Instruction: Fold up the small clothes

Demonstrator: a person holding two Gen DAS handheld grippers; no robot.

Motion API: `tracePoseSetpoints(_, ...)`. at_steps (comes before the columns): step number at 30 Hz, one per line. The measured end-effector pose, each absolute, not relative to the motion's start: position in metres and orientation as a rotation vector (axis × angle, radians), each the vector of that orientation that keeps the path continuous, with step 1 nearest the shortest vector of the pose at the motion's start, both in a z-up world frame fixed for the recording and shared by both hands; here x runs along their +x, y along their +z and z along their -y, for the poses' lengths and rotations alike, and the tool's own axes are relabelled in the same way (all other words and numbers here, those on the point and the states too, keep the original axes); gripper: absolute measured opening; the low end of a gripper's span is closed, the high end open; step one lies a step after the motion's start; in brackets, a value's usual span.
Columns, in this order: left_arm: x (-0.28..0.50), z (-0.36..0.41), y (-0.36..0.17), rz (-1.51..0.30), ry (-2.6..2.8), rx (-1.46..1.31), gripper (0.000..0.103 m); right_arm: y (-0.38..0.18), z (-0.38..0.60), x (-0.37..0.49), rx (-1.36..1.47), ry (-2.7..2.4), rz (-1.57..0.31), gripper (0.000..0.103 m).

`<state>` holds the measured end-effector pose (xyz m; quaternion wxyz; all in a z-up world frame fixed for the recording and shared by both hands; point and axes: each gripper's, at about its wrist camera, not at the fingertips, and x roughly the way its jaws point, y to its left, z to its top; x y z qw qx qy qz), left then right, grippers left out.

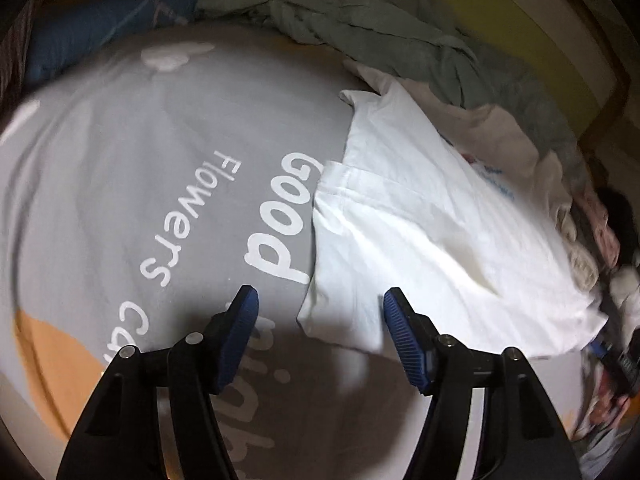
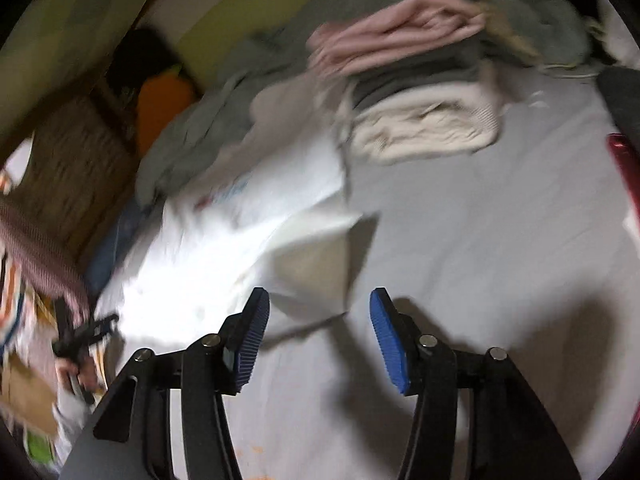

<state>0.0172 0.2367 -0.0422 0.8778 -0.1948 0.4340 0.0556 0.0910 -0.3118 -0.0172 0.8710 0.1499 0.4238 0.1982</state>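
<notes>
White garment [image 1: 420, 216] lies spread flat on the grey printed bedsheet [image 1: 160, 184], partly folded, one layer lapped over another, creased, with faint blue and red print near one edge. Folded pink, grey and cream clothes [image 2: 416, 92] lie stacked just beyond it.

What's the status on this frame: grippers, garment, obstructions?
Left gripper and right gripper open, empty. White T-shirt lies partly folded on grey bedsheet. Clothes pile beyond, not blocking.

Dim, motion-blurred fisheye, dark corners
</notes>
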Motion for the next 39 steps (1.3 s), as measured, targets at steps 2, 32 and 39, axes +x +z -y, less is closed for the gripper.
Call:
tracePoseSetpoints(2,0.016,-0.23,-0.042,-0.907,0.102,-0.38,0.064,-0.02,0.3,0.092,0.282,0.405,-0.889,0.067)
tracePoseSetpoints(32,-0.05,-0.191,0.009,-0.778,0.173,-0.062,0.054,0.025,0.296,-0.007,-0.049,0.165,-0.753,0.066)
tracePoseSetpoints(39,-0.008,-0.126,0.001,-0.902,-0.113,0.003,0.054,0.026,0.232,0.027,-0.164,0.446,-0.95,0.066)
